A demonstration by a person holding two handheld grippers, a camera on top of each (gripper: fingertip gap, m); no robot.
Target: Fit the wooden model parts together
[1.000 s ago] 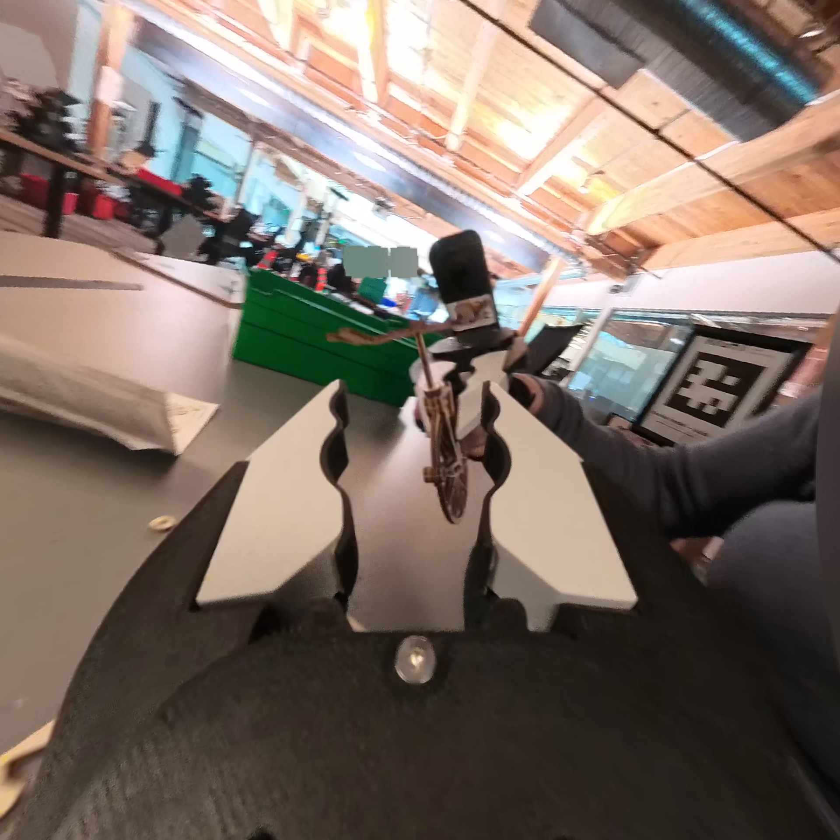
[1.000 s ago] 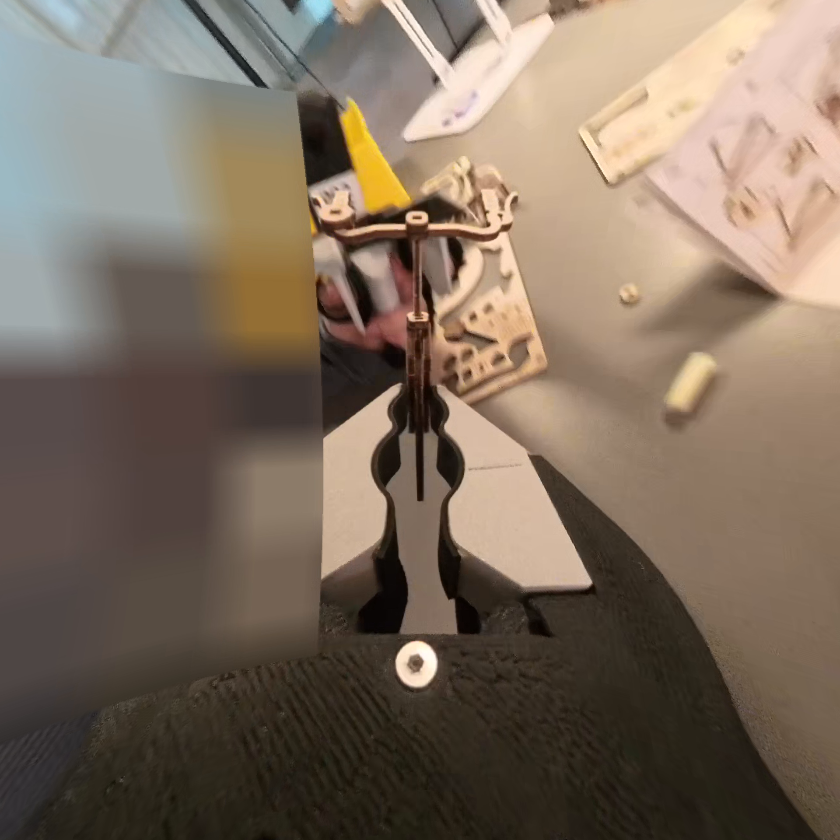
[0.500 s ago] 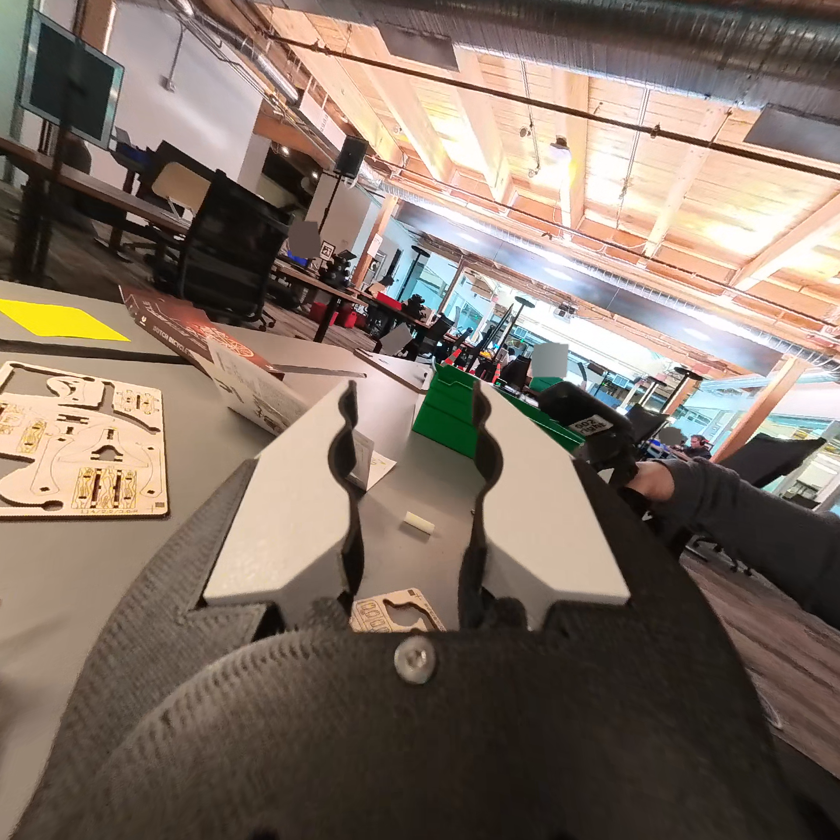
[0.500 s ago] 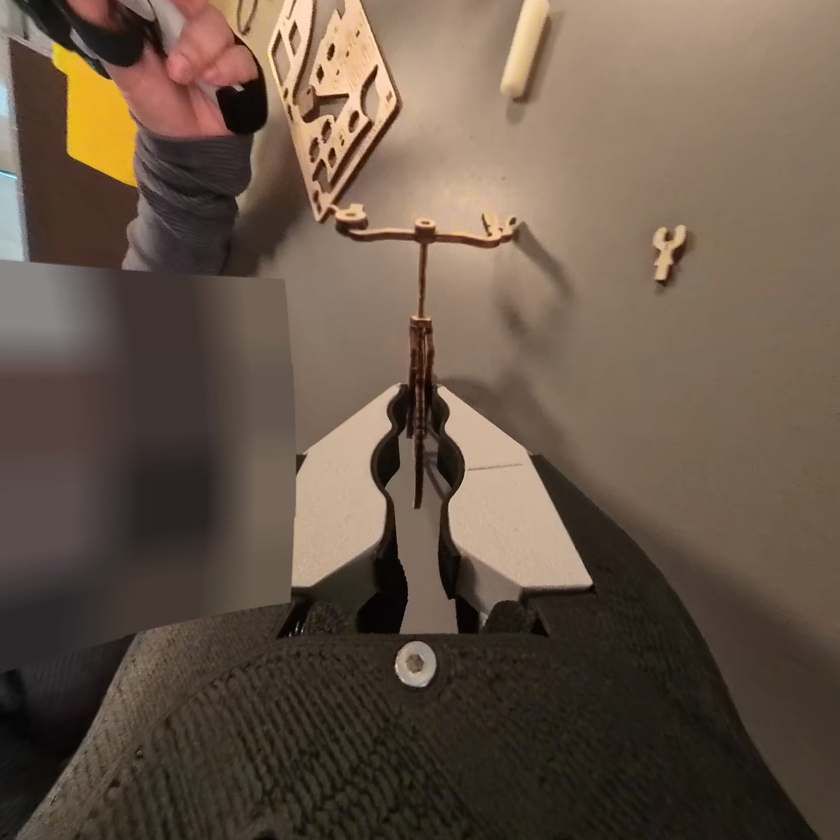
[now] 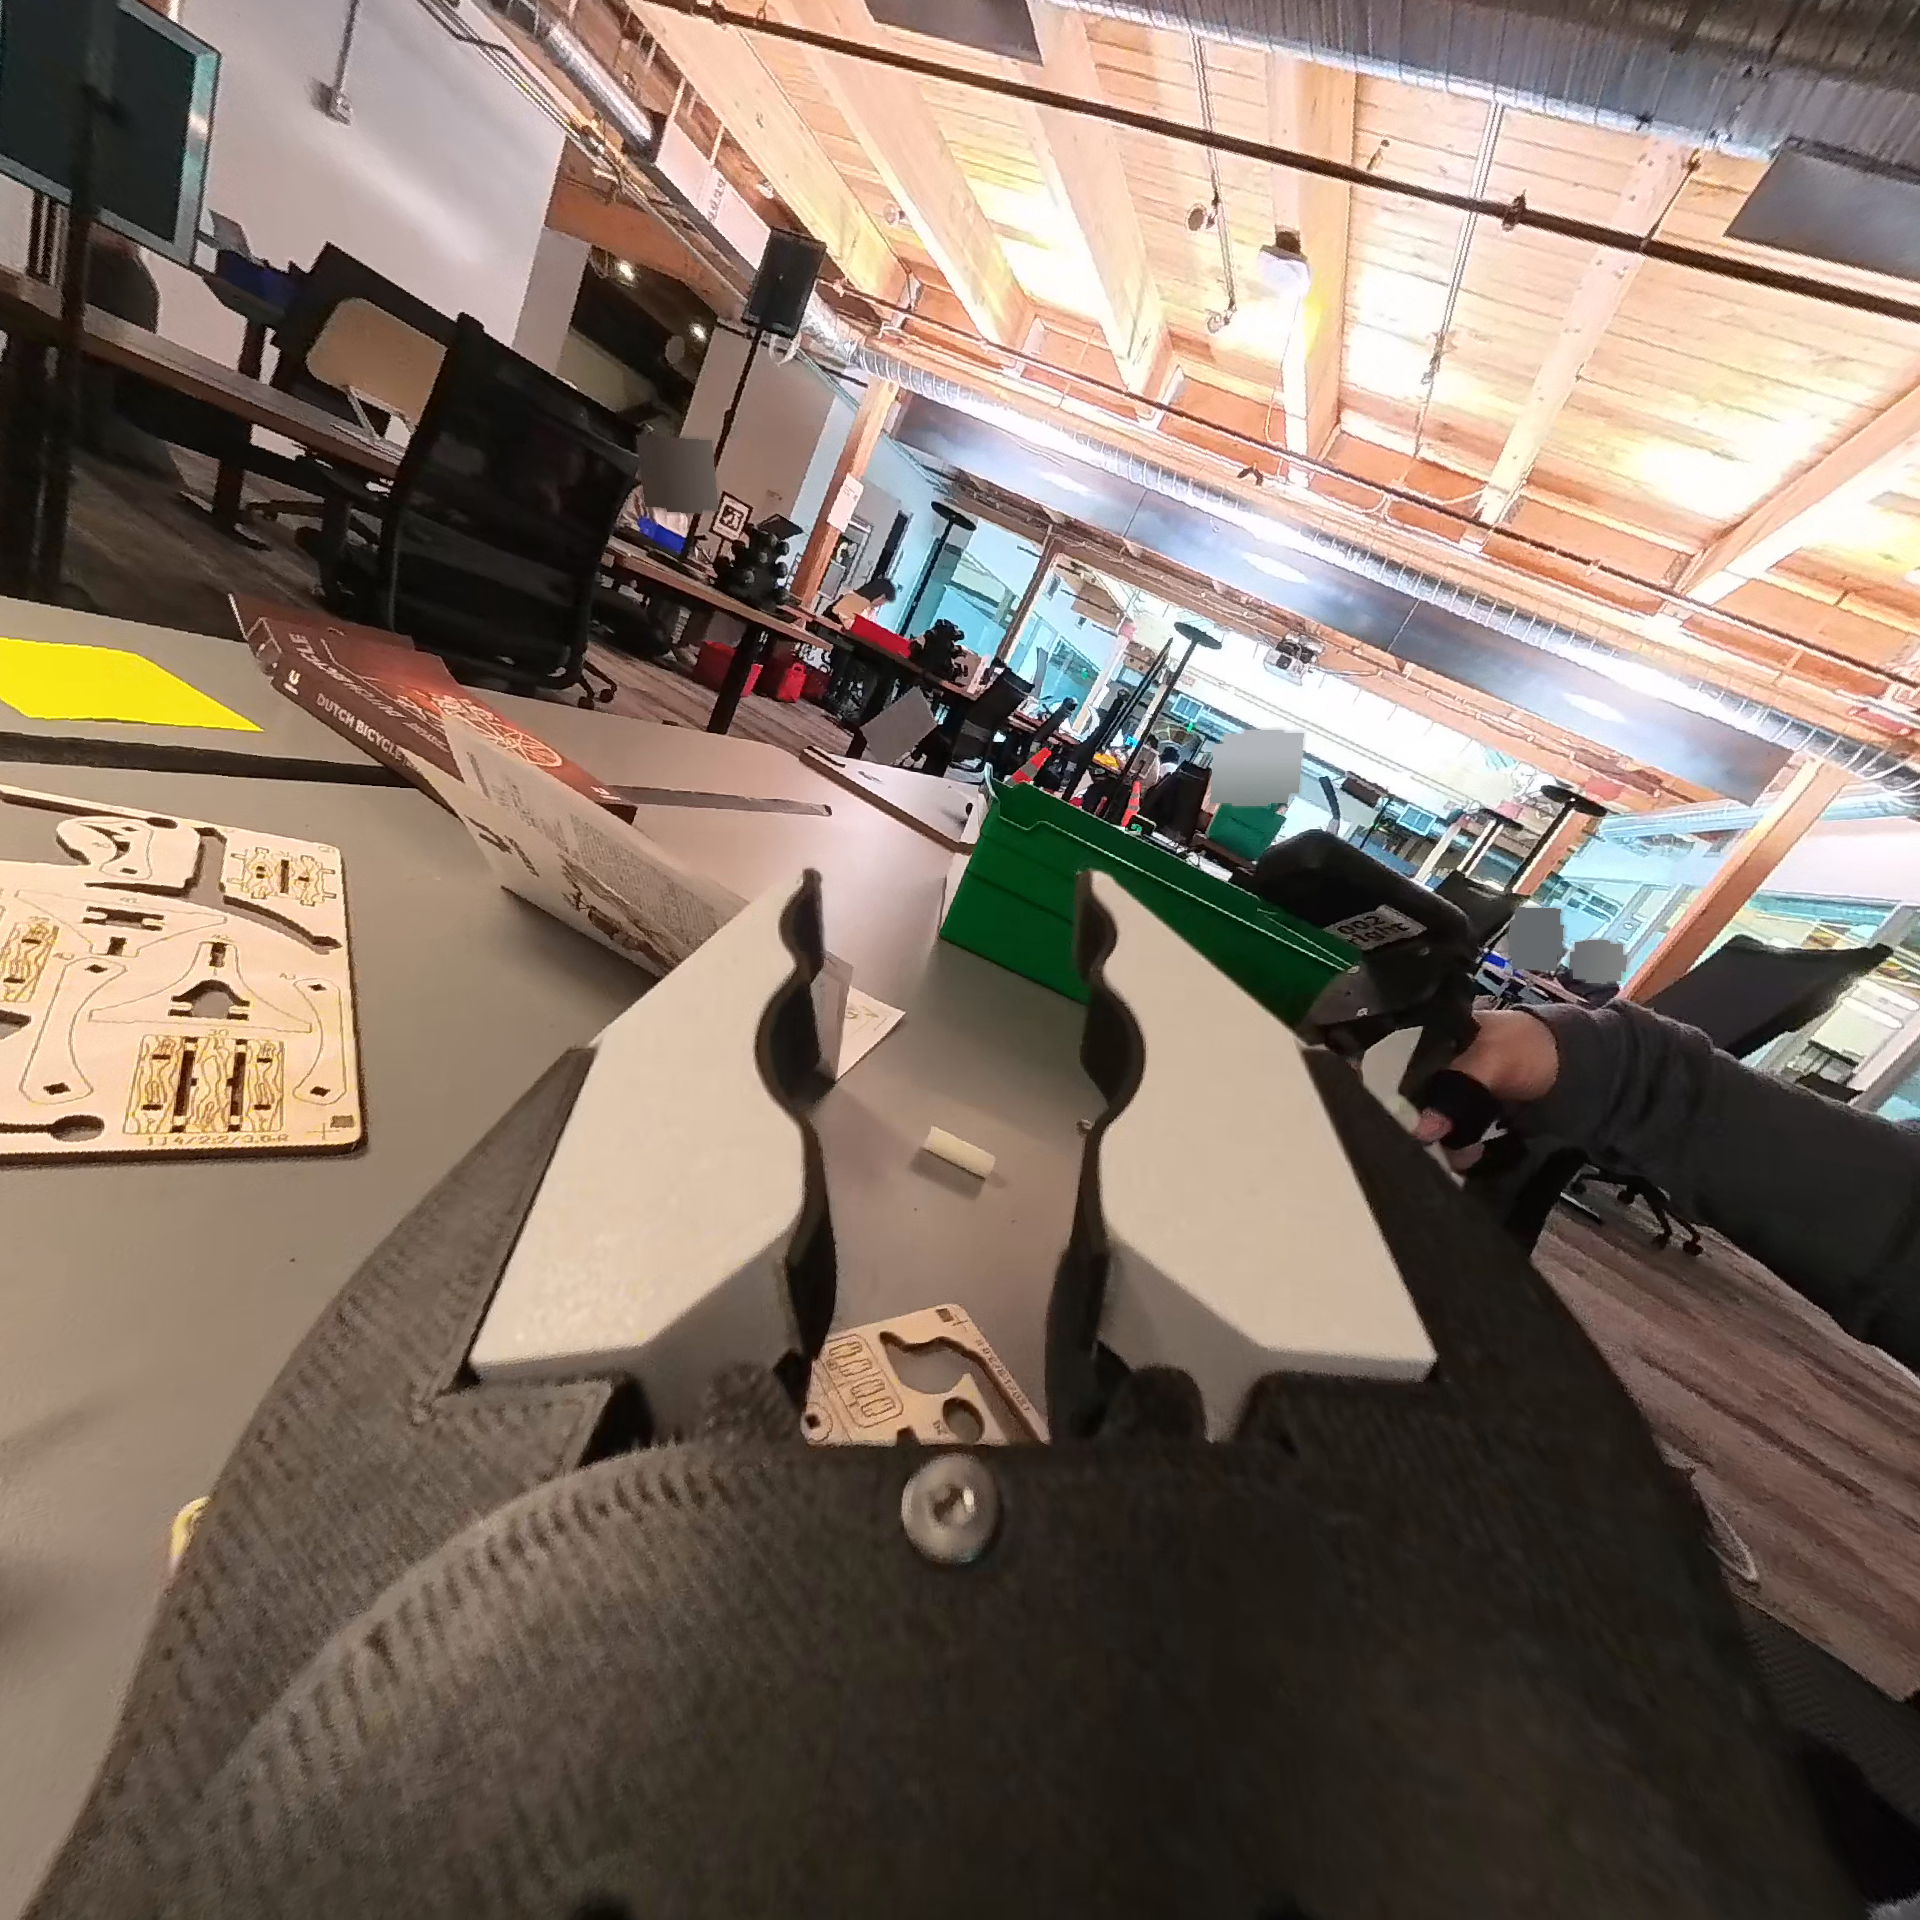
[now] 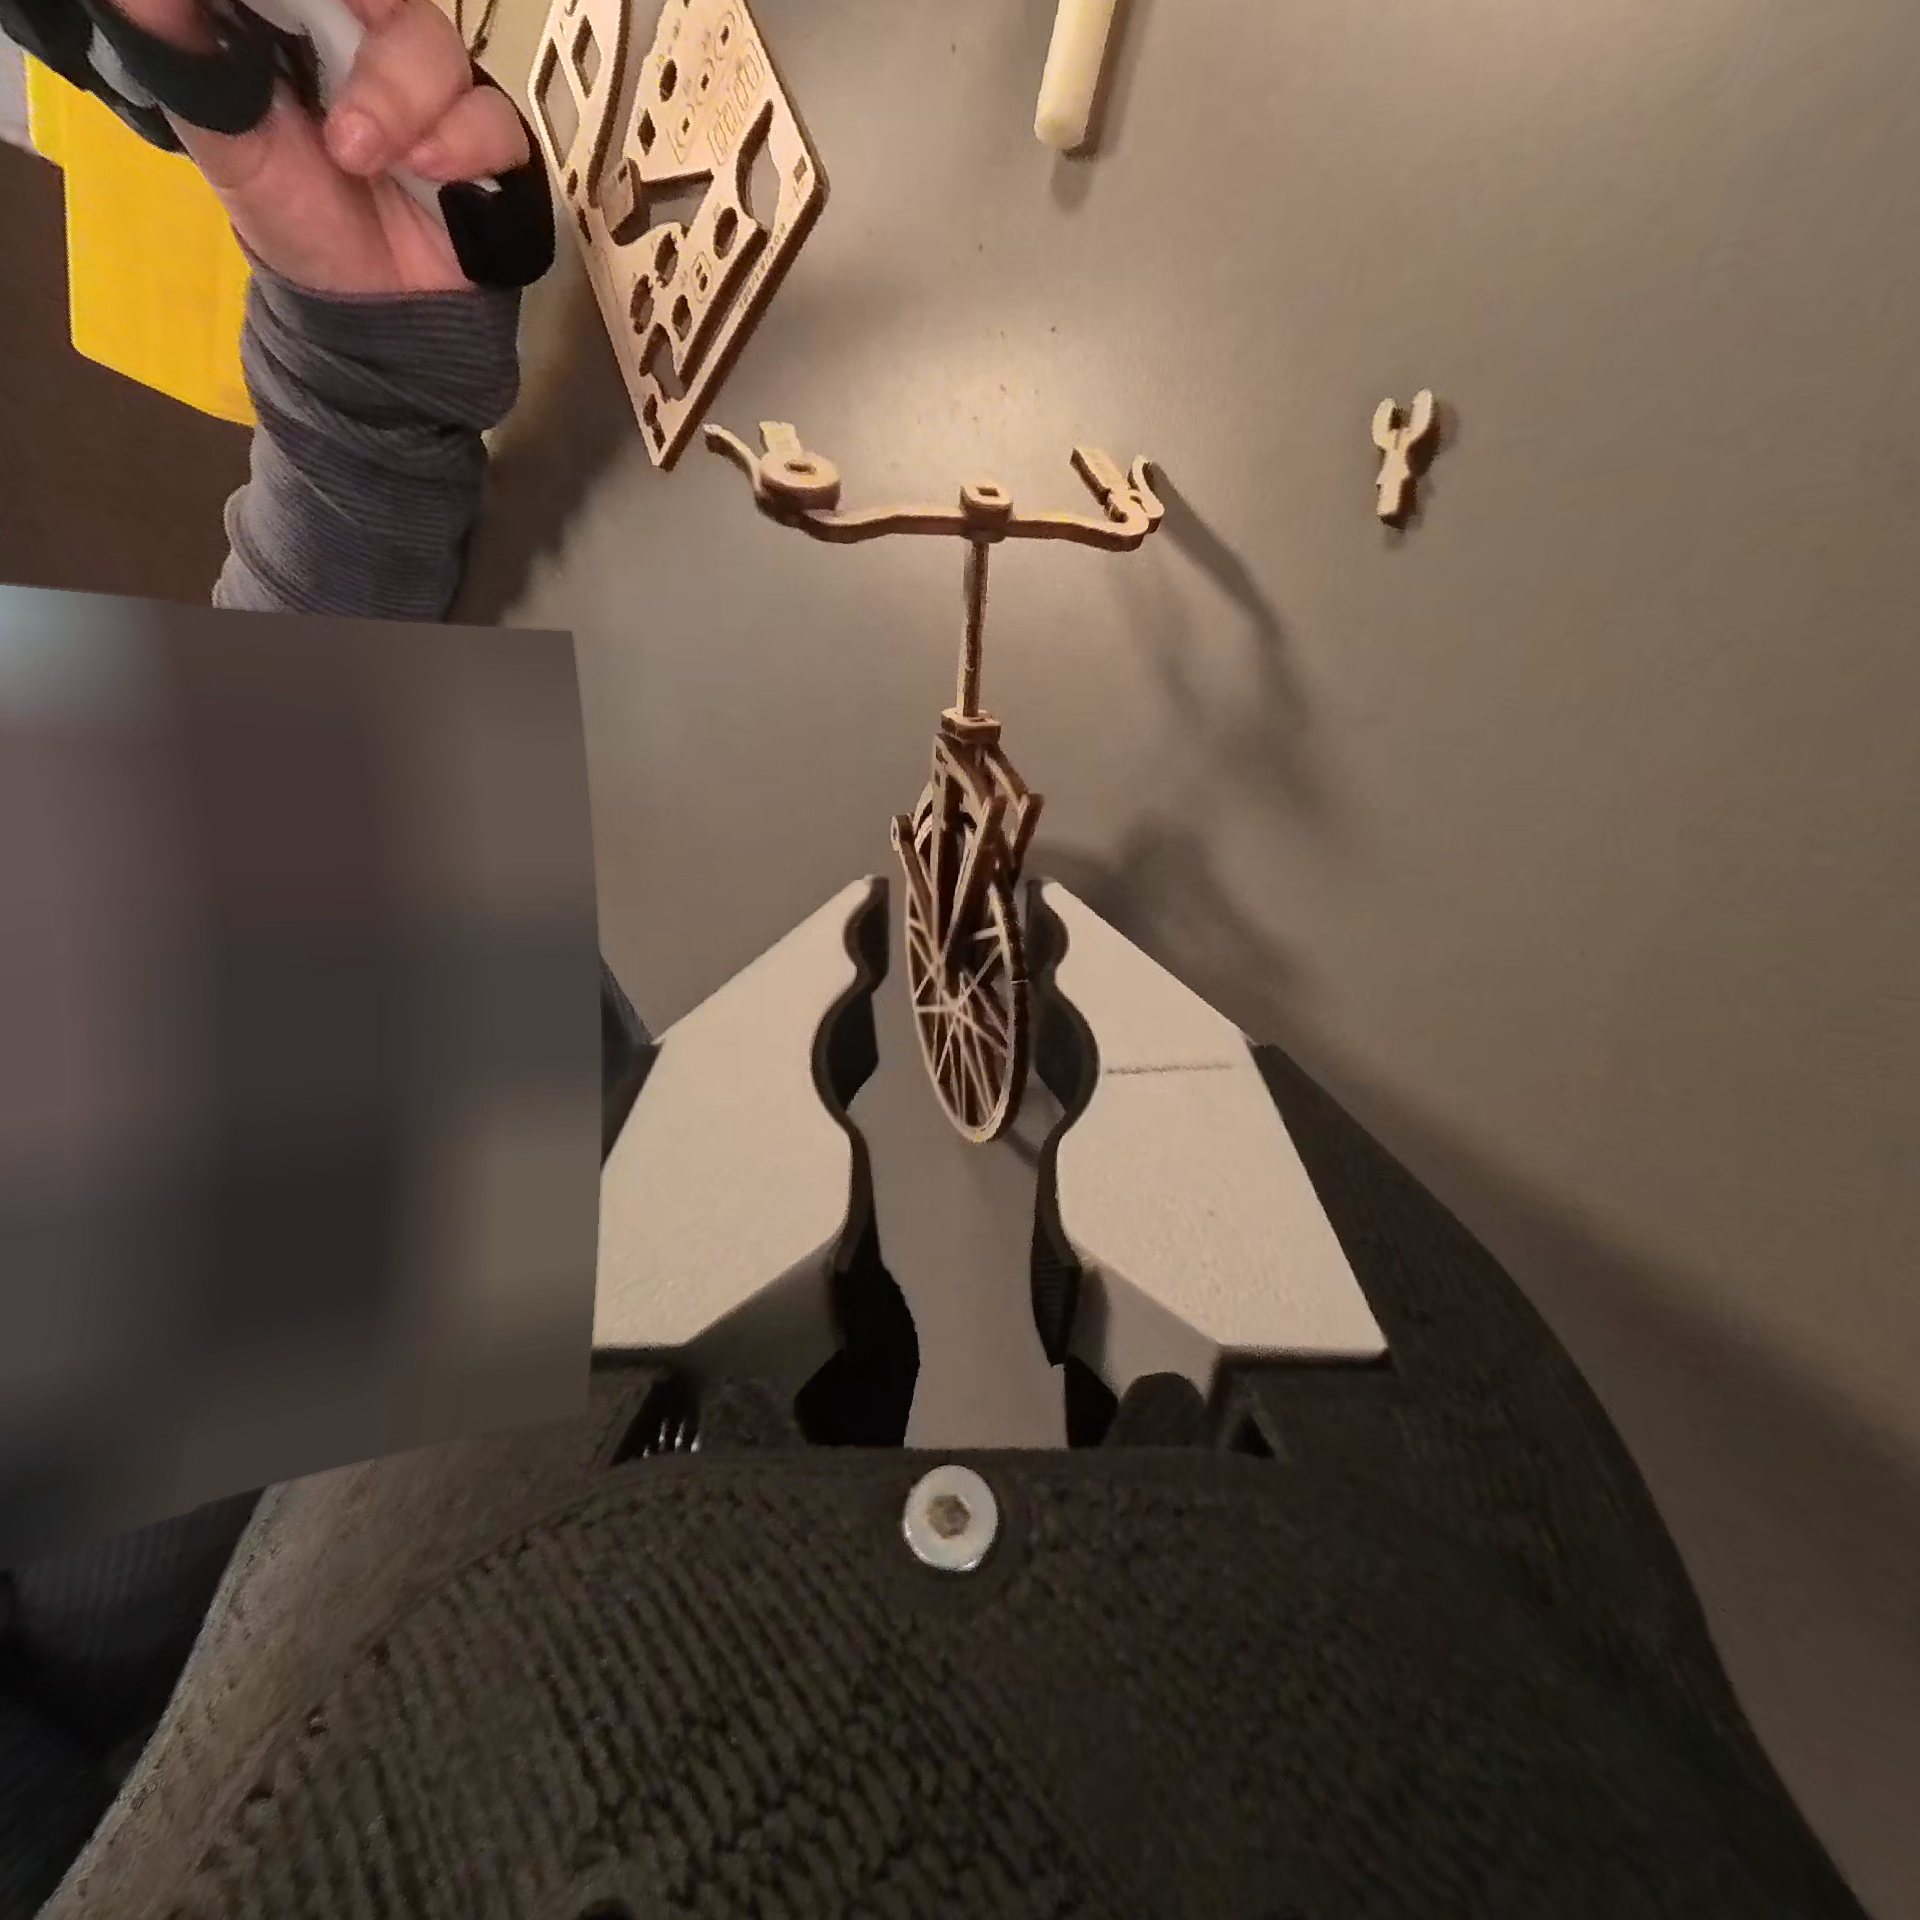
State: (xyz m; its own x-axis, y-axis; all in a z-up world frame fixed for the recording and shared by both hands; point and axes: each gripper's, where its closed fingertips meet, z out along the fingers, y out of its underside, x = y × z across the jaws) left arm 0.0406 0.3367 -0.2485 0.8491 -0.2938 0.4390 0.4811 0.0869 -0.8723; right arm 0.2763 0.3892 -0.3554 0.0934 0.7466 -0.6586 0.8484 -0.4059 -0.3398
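The wooden model, a spoked wheel (image 6: 966,997) in a fork with a stem and handlebar (image 6: 977,509), sits between the tips of my right gripper (image 6: 956,894). The jaws stand apart and the wheel leans at a tilt between them, over the grey table. My left gripper (image 5: 945,894) is open and empty, low over the table. A small wooden parts sheet (image 5: 914,1382) lies under it and also shows in the right wrist view (image 6: 696,208). The hand-held right gripper (image 5: 1371,966) shows at the right of the left wrist view.
A larger parts sheet (image 5: 177,997) lies at the left. A white cylinder (image 5: 958,1151) lies ahead of the left gripper and also shows in the right wrist view (image 6: 1075,62). A small forked wooden piece (image 6: 1403,457), a booklet (image 5: 603,883) and green bins (image 5: 1122,925) are around. Tip to tip, the grippers are about 25 cm apart. The small forked wooden piece (image 6: 1403,457) lies around 9 cm away from my right fingertips.
The right jaws have widened and the wheel now leans between them. The left gripper swung away from the model toward the table a second ago and has barely moved since.
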